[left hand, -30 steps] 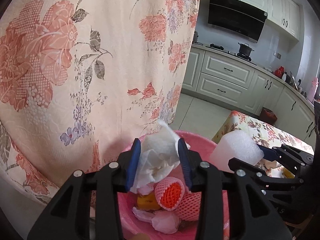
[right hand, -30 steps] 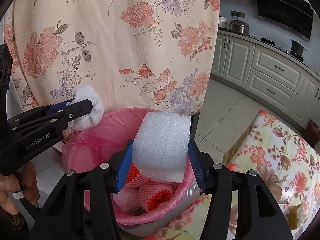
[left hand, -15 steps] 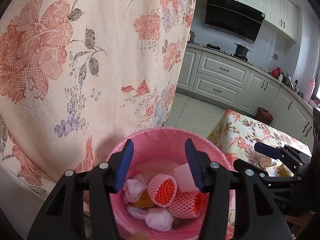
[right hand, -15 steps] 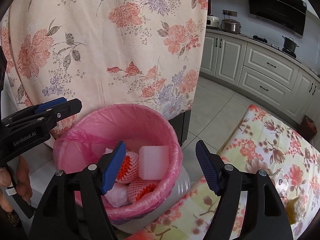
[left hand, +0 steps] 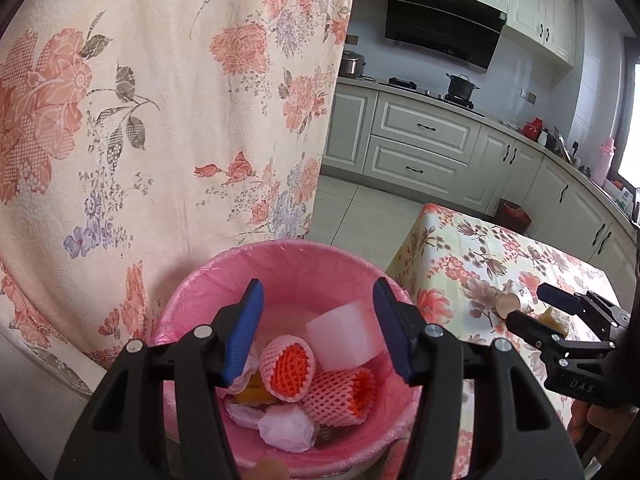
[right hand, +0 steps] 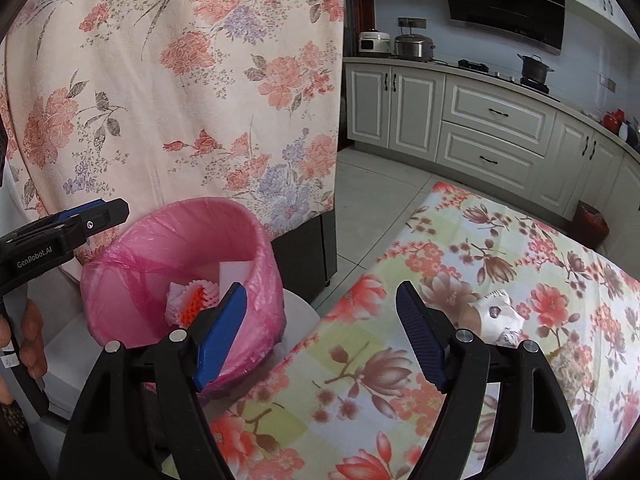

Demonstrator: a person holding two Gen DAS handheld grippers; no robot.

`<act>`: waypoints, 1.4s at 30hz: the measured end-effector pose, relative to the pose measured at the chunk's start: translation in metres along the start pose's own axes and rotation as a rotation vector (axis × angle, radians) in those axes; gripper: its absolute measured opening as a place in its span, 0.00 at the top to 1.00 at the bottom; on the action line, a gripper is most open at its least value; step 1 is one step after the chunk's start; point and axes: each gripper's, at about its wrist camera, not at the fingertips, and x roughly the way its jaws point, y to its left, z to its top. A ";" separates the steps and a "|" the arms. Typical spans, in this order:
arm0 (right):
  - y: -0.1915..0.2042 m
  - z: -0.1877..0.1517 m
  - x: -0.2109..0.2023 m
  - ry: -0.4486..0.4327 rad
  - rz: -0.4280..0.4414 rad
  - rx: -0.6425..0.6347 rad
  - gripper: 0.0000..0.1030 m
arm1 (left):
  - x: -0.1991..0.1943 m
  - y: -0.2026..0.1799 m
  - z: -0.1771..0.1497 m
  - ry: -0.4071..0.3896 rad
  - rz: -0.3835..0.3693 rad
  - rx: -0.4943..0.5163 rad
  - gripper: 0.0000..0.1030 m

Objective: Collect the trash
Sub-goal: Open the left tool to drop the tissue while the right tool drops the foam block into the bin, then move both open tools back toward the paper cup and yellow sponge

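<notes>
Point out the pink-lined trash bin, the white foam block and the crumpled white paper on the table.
pink-lined trash bin [right hand: 256,236]: right wrist view, far rim.
white foam block [left hand: 344,336]: left wrist view, front face.
crumpled white paper [right hand: 500,314]: right wrist view, centre.

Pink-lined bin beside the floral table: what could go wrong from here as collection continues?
1. The pink-lined bin already holds a white foam block and foam fruit nets; further pieces may spill.
2. The right gripper, jaws opening and empty, could snag the floral tablecloth when picking up the crumpled wrapper.
</notes>
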 end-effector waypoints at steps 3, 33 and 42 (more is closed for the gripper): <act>-0.019 -0.010 -0.008 -0.003 -0.040 0.017 0.29 | 0.002 -0.014 -0.002 0.007 -0.017 0.017 0.44; -0.191 -0.082 -0.038 0.044 -0.218 0.188 0.26 | 0.063 -0.186 -0.025 0.115 -0.207 0.213 0.35; -0.216 -0.088 -0.013 0.105 -0.218 0.186 0.26 | 0.089 -0.220 -0.030 0.153 -0.235 0.249 0.35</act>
